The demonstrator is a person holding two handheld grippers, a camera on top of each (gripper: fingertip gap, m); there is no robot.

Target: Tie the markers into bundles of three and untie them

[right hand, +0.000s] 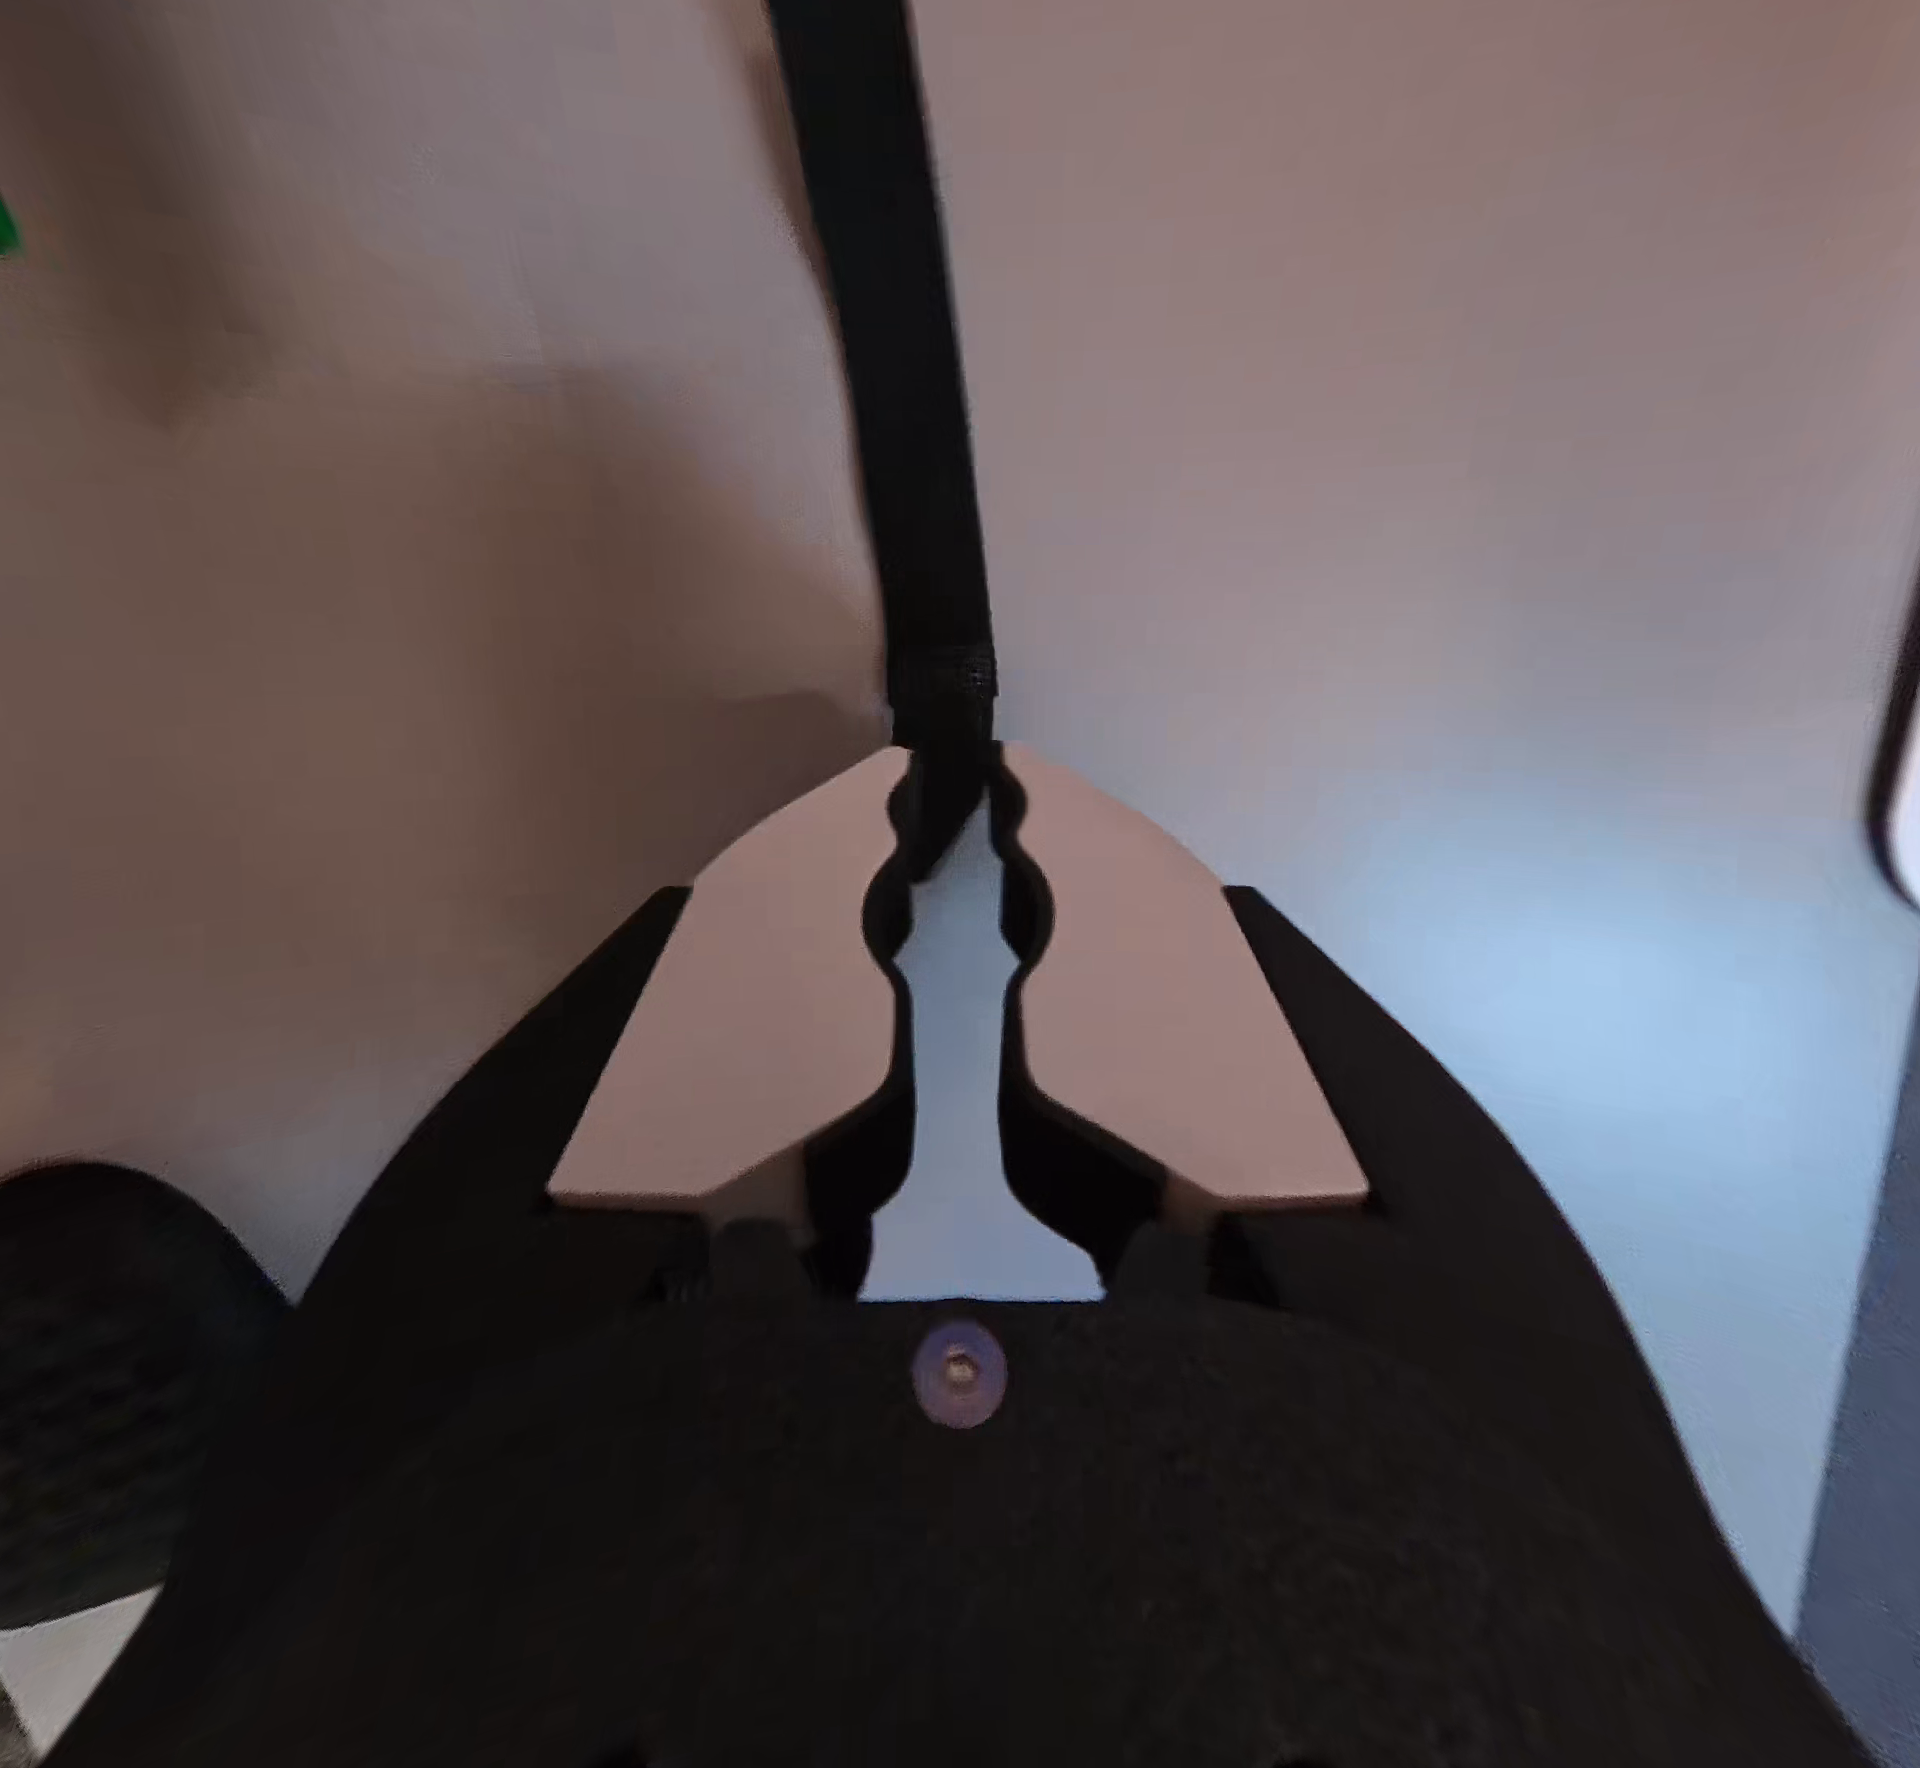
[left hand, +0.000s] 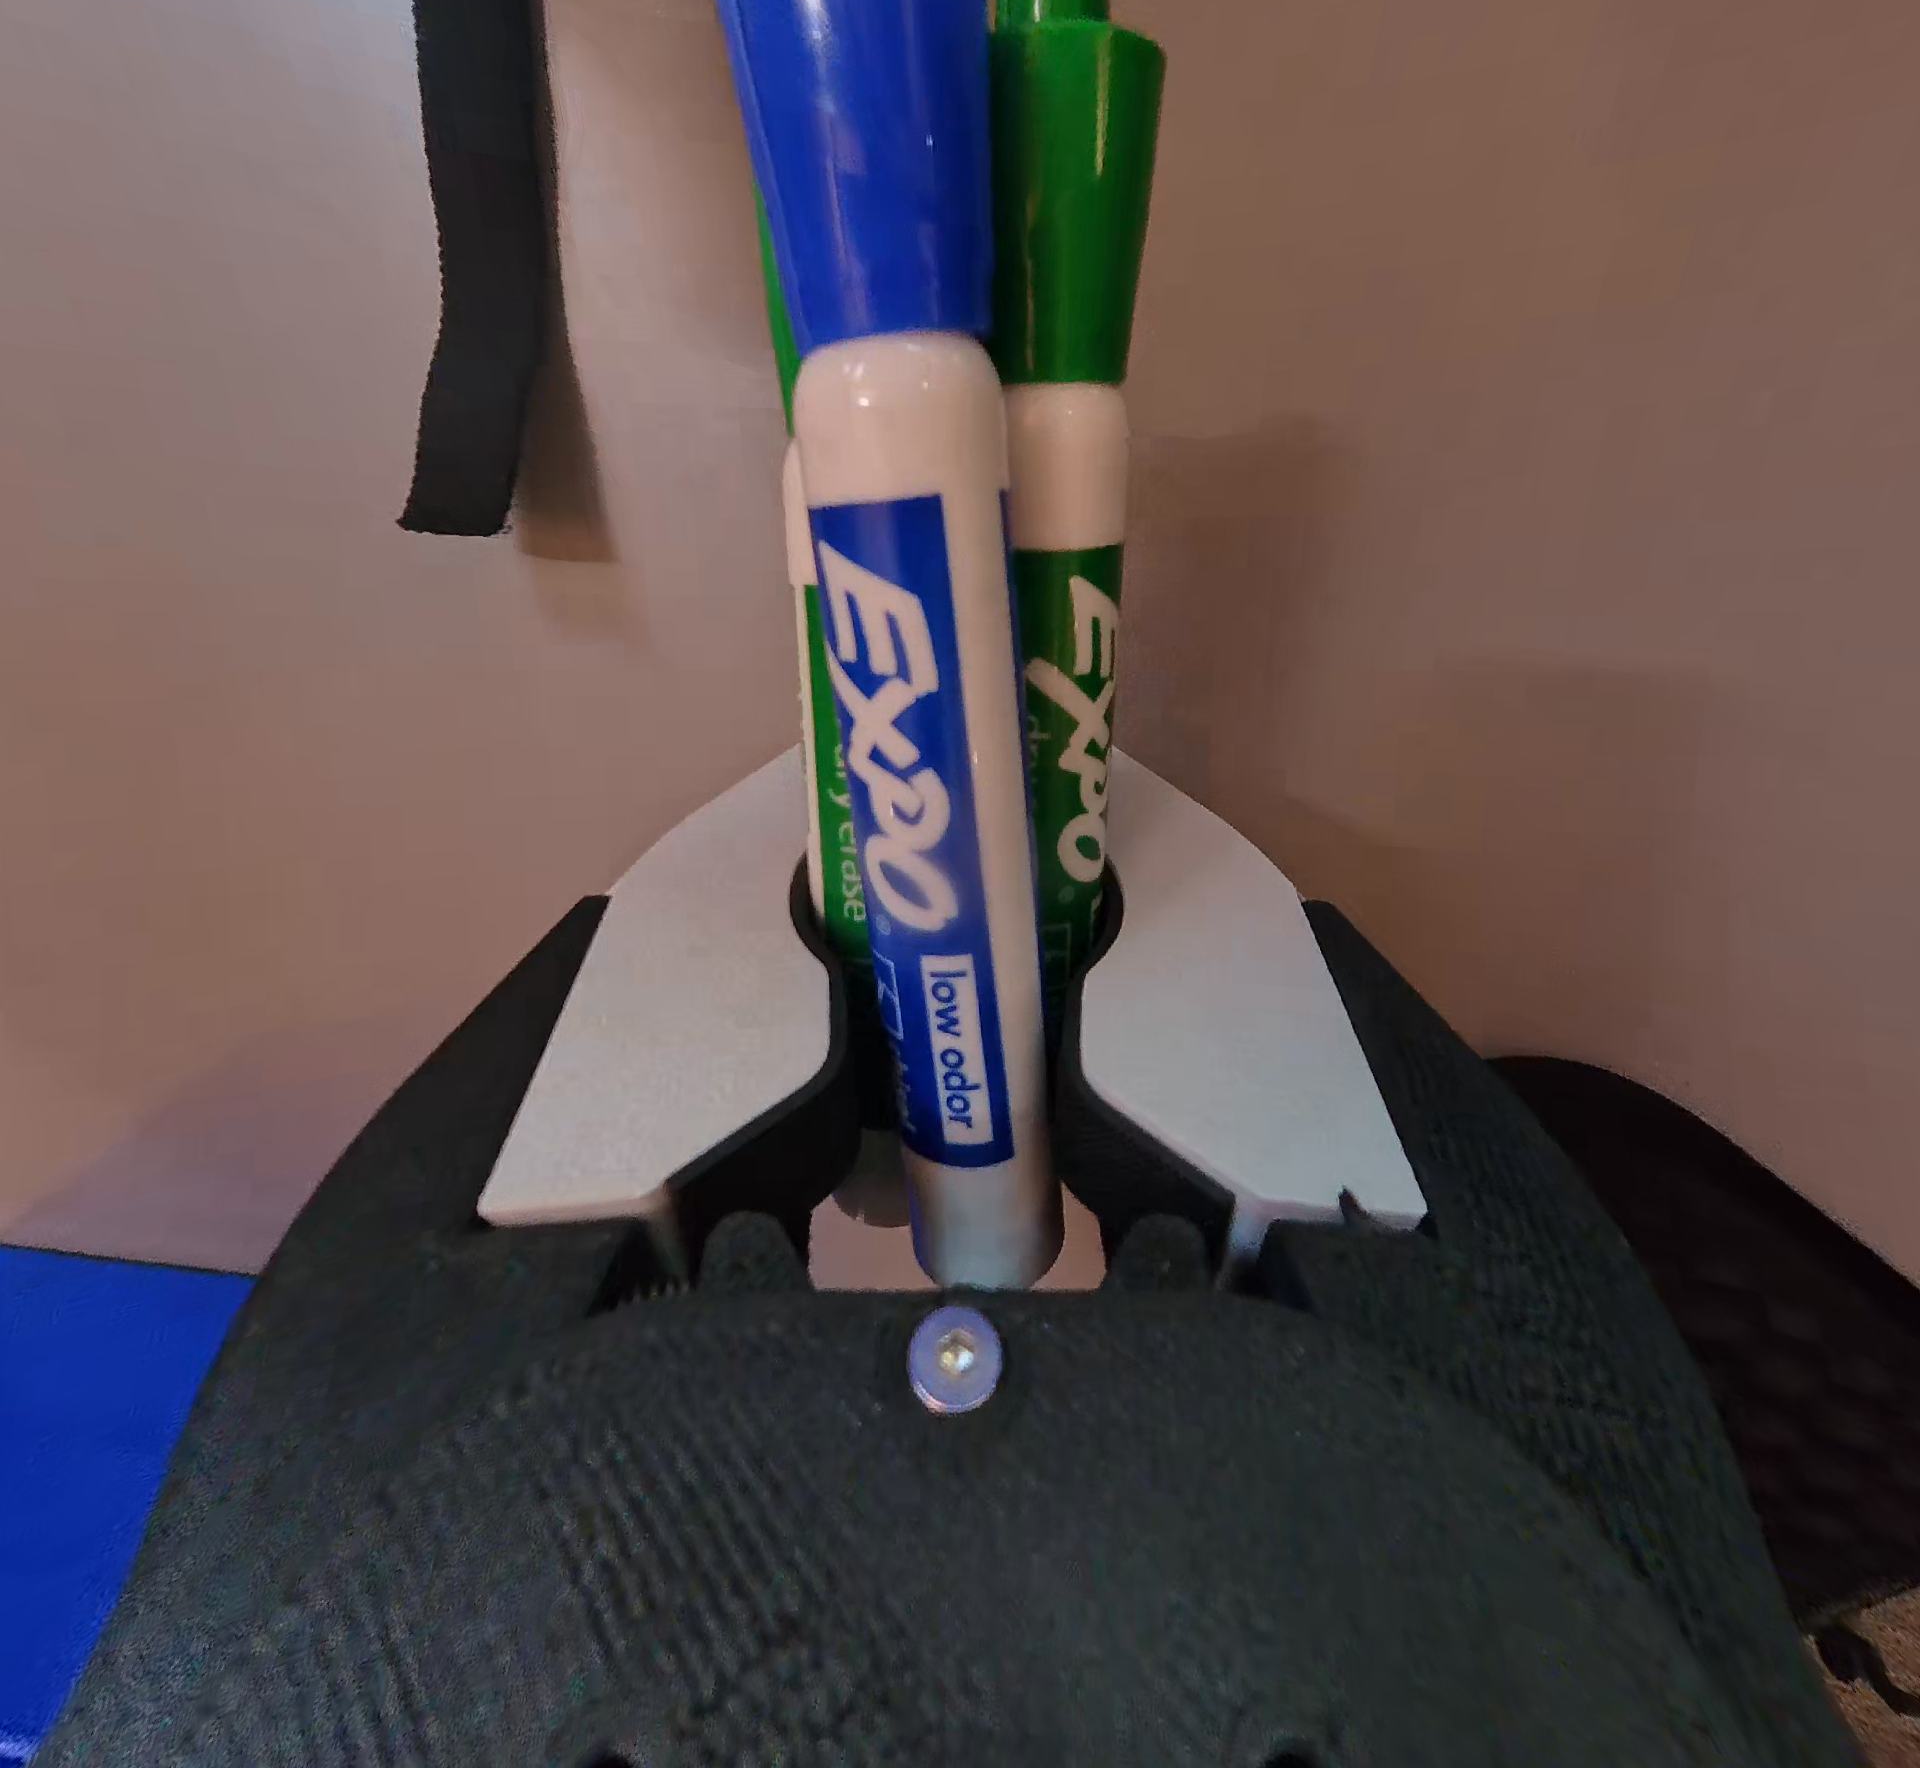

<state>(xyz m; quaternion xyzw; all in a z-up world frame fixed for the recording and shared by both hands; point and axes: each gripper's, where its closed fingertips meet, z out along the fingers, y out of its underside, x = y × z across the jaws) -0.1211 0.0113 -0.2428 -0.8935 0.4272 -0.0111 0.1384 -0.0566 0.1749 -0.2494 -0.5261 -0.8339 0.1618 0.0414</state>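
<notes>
My left gripper (left hand: pixel 951 897) is shut on three markers that point away from the camera over a pale tabletop. A blue-capped marker (left hand: pixel 914 575) lies on top. A green-capped marker (left hand: pixel 1075 492) lies to its right, and another green one (left hand: pixel 826 783) is mostly hidden under the blue one. A black strap (left hand: pixel 473 243) hangs at the upper left of the left wrist view. My right gripper (right hand: pixel 951 773) is shut at its tips on one end of a black strap (right hand: pixel 894 347) that stretches away from the fingers. No strap shows around the markers.
A blue patch (left hand: pixel 94 1469) sits at the lower left of the left wrist view and a dark rounded object (left hand: pixel 1662 1230) at the right. In the right wrist view a dark rounded object (right hand: pixel 94 1375) sits at the lower left and a green bit (right hand: pixel 8 227) at the left edge. The tips of one gripper are about 20 cm away from the tips of the other.
</notes>
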